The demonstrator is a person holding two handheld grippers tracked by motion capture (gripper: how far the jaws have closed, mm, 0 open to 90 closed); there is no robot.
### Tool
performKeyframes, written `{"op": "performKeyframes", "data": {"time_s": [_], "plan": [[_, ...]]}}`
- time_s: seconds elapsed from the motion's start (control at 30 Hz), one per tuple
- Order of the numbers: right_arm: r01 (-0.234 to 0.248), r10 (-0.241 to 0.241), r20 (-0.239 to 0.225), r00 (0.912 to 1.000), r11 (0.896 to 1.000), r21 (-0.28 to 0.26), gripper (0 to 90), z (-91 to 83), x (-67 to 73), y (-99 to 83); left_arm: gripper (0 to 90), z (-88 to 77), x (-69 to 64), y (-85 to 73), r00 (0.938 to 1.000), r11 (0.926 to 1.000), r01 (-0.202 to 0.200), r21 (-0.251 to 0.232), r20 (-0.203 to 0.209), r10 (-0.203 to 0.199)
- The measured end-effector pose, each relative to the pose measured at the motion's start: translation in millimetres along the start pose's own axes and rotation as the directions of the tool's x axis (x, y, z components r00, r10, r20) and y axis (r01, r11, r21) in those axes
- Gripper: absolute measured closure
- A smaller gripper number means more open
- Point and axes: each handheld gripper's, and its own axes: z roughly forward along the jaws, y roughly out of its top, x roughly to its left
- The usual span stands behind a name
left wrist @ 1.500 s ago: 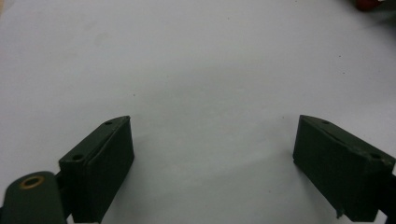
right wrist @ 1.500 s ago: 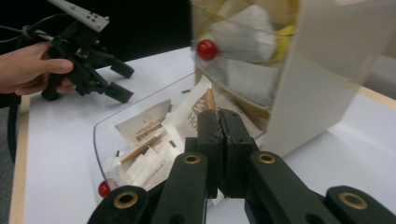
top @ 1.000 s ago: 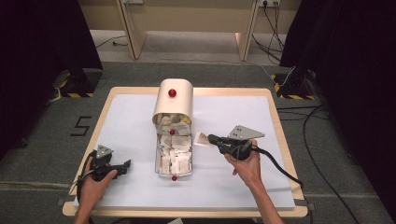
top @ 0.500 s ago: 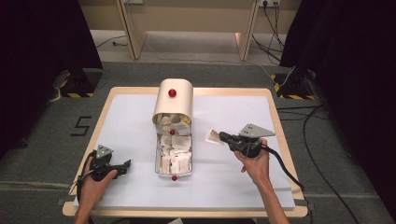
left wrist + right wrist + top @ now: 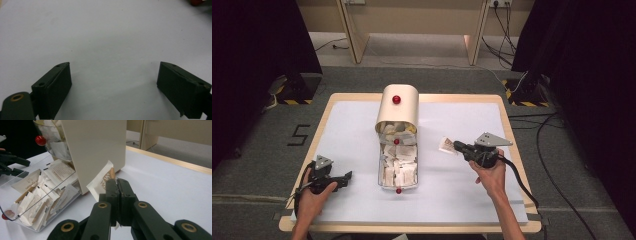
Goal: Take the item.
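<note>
Packet (image 5: 101,181) is staying pinched in my right gripper (image 5: 116,185) (left gripper (image 5: 113,82) idling agape); I'm keeping it level, away from the dispenser (image 5: 397,107) at nine o'clock.

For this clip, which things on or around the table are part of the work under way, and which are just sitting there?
In the job:
- right gripper, shut on a paper sachet
- clear tray full of sachets
- cream lid with a red knob, tipped up at the tray's far end

Lying about:
- left gripper, open, on the white table cover
- floor cables
</note>
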Motion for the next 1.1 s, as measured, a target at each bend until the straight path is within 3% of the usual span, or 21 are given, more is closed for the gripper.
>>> {"op": "performKeyframes", "data": {"time_s": [0.83, 1.1], "plan": [[-0.045, 0.042, 0.063, 0.9971, 0.998, 0.041, 88.3, -3.9, -21.7, -18.6, 11.6, 0.0, -0.1, 0.0, 1.0, 1.0, 0.0, 0.0, -0.001, 0.0], [-0.025, 0.019, 0.087, 0.996, 0.997, 0.069, 88.3, -2.7, -23.2, -20.8, 11.6, -0.1, -0.1, 0.0, 1.0, 1.0, 0.0, 0.001, -0.001, 0.0]]}}
